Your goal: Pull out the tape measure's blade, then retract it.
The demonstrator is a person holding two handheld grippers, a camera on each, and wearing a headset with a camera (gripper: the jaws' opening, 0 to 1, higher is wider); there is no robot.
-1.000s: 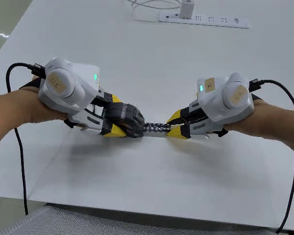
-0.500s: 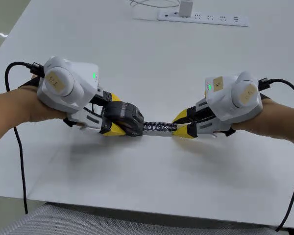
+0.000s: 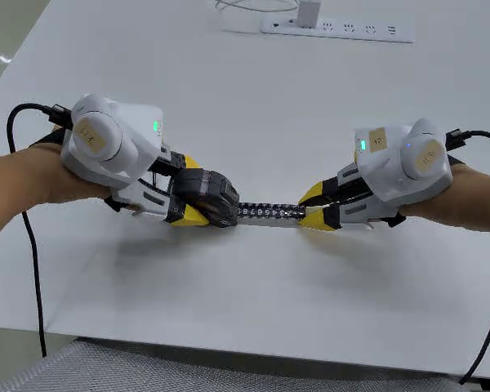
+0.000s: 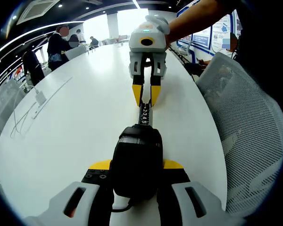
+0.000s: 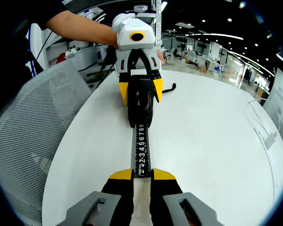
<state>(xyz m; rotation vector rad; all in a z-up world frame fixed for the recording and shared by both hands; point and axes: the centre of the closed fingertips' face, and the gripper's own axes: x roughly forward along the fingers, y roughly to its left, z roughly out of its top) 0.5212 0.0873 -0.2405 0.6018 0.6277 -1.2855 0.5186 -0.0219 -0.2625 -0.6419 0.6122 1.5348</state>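
A black tape measure [image 3: 204, 198] lies on the white table [image 3: 253, 106], and my left gripper [image 3: 192, 196] is shut on its case [image 4: 137, 157]. Its black blade [image 3: 269, 212] with white numerals runs right out of the case to my right gripper [image 3: 314, 208], which is shut on the blade's end. In the right gripper view the blade [image 5: 141, 150] stretches from my yellow-tipped fingers [image 5: 120, 175] to the case [image 5: 141, 101] held opposite. In the left gripper view the short blade [image 4: 145, 114] ends between the other gripper's yellow tips.
A white power strip [image 3: 339, 28] with a plugged charger and cable sits at the table's far edge. Black cables trail from both grippers over the near edge. A mesh chair [image 4: 245, 127] stands beside the table. People sit at the far end [image 4: 56, 44].
My right gripper has moved to the right with the blade's end, drawing more blade out of the case. The left gripper and case have stayed put.
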